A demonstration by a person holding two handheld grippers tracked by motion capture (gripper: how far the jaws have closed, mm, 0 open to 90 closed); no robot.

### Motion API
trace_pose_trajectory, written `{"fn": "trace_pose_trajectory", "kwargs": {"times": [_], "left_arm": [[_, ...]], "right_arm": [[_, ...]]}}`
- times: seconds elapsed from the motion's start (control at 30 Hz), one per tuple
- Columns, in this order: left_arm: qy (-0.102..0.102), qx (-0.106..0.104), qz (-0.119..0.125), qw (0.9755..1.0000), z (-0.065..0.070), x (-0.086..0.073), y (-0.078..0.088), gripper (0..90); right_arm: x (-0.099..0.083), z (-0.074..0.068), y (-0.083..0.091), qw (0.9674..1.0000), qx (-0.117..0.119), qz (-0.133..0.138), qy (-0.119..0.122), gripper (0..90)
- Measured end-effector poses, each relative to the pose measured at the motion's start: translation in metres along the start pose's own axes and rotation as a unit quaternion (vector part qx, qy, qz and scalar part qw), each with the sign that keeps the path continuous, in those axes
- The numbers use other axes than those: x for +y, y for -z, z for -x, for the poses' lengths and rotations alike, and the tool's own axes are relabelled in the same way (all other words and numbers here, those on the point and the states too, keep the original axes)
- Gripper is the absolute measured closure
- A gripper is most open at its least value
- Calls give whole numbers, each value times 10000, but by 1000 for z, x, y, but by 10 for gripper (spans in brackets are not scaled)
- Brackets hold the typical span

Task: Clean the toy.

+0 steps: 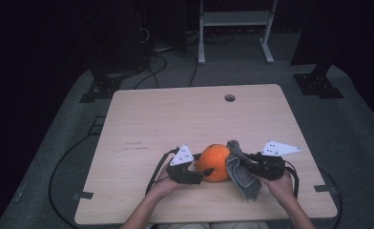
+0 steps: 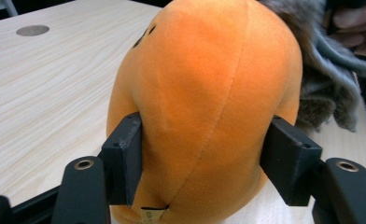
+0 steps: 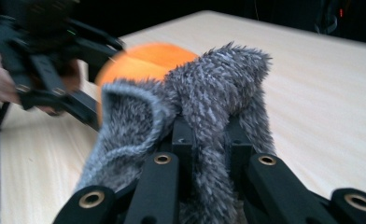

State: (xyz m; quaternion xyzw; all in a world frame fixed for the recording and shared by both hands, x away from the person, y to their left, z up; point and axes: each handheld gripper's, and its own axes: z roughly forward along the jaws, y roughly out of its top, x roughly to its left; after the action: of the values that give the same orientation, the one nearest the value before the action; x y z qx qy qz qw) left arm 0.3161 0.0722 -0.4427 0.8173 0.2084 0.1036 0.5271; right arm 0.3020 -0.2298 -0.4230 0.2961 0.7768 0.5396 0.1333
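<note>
An orange plush toy (image 1: 216, 161) rests on the wooden table (image 1: 175, 119) near its front edge. My left gripper (image 1: 202, 172) comes at it from the left. In the left gripper view both pads press into the sides of the orange plush toy (image 2: 204, 93), which bulges between them. A grey furry piece (image 1: 242, 179) hangs against the toy's right side. My right gripper (image 1: 246, 164) is shut on it. In the right gripper view the grey fur (image 3: 209, 102) is pinched between the closed jaws of the right gripper (image 3: 207, 140), with the orange toy (image 3: 144, 58) behind it.
A round cable hole (image 1: 229, 98) sits near the table's far edge. The table's far half is bare wood. Beyond it, on the grey floor, are a white frame (image 1: 235, 19), black stand feet (image 1: 318, 86) and loose cables (image 1: 151, 71).
</note>
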Motion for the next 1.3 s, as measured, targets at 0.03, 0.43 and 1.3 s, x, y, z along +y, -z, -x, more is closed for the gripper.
{"fn": "trace_pose_trajectory", "kwargs": {"times": [0.03, 0.43, 1.3], "left_arm": [[-28, 14, 9, 10000, 1, 2, 1, 369], [-172, -30, 318, 9993, 15, 17, 11, 387], [-731, -8, -180, 9972, 31, 12, -6, 372]], "right_arm": [[4, -5, 0, 9999, 16, 75, 91, 783], [32, -46, 9, 9936, 347, 468, 966, 784], [24, -29, -6, 9979, 226, 158, 584, 782]]}}
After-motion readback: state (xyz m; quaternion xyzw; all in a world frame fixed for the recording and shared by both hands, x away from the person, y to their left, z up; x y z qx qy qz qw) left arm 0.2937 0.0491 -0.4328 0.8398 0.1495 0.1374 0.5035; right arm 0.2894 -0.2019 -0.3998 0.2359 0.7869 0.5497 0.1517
